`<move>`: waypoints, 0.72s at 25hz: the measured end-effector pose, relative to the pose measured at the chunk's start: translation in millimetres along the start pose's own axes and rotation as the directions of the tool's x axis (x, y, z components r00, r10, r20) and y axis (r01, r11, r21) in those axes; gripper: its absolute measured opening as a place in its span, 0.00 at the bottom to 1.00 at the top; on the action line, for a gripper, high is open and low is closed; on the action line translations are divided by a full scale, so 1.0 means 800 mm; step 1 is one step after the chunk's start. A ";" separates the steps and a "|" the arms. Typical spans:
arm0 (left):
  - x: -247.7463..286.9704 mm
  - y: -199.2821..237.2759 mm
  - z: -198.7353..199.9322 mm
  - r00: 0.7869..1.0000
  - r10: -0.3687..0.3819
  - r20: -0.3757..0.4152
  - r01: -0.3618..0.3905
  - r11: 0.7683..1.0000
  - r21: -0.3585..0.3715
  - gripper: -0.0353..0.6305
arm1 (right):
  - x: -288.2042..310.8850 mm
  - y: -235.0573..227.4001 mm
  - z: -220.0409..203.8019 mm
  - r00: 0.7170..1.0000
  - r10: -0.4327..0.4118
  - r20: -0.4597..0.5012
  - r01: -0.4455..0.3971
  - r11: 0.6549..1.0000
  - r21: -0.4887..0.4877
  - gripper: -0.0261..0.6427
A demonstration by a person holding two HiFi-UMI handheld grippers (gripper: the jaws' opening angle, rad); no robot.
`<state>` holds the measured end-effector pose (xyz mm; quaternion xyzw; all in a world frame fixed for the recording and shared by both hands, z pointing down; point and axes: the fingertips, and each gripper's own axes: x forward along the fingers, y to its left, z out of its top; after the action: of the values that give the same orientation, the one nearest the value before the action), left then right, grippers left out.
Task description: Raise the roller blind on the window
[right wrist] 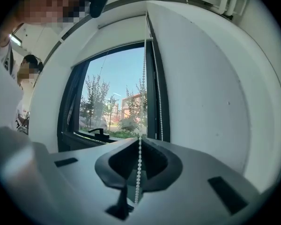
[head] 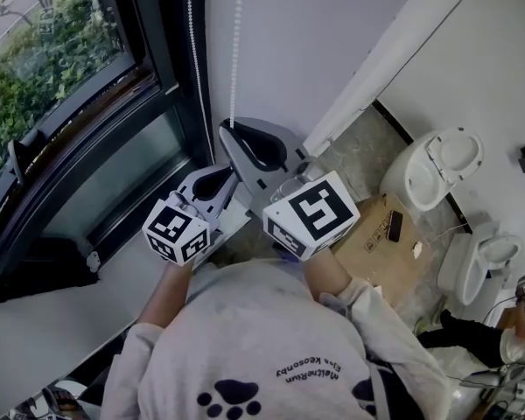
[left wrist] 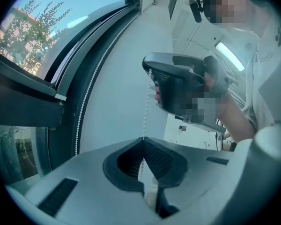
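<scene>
**First:** White wall [head: 332,33] on one side, a dark-framed window [right wrist: 112,102] on the other, with trees and sky through the glass. Where's the cord from where you stand?

**Second:** The bead chain [head: 237,51] hangs down the wall just beside the frame. One strand lies against the dark frame and the other is out over the white paint. Both tools are on that outer strand.

**First:** Which is higher?

**Second:** The right gripper [right wrist: 141,137]. Its jaws are closed, tips together, with the beads pinched between them and running on down through the hollow behind. The left gripper [left wrist: 143,138] is lower on the same strand and nearer the person's chest. Its jaws are closed on the chain too, tips meeting round it.

**First:** And the blind itself?

**Second:** I can't make out any cloth. The pane shows bare from the black handle [right wrist: 99,132] at the sill up to a pale bar [right wrist: 126,40] across the top of the opening. I cannot tell whether that bar belongs to the blind.

**First:** What's on the floor behind?

**Second:** Two white toilets [head: 437,169] stand unboxed near the far wall, with a flat sheet of cardboard [head: 381,243] beside them.
</scene>
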<state>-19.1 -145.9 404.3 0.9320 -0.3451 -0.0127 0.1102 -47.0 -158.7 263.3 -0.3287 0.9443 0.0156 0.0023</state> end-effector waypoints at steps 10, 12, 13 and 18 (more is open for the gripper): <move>-0.003 0.010 -0.045 0.999 0.018 -0.037 -0.018 1.000 -0.003 0.07 | -0.006 0.005 -0.046 0.999 -0.013 -0.035 0.014 1.000 0.025 0.06; -0.004 0.011 -0.062 0.998 0.020 -0.052 -0.020 1.000 -0.006 0.07 | -0.008 0.007 -0.062 0.998 -0.019 -0.051 0.020 1.000 0.023 0.06; -0.004 0.011 -0.070 0.998 0.022 -0.059 -0.022 1.000 -0.007 0.07 | -0.009 0.008 -0.070 0.998 -0.021 -0.058 0.023 0.999 0.029 0.06; -0.005 0.015 -0.106 0.995 0.032 -0.099 -0.034 0.999 -0.024 0.07 | -0.012 0.010 -0.108 0.995 -0.025 -0.099 0.030 0.998 0.047 0.06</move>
<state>-21.4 -135.4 489.4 0.9241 -0.3544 0.0308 0.1393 -44.0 -149.6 349.9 -0.3418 0.9388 -0.0234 -0.0363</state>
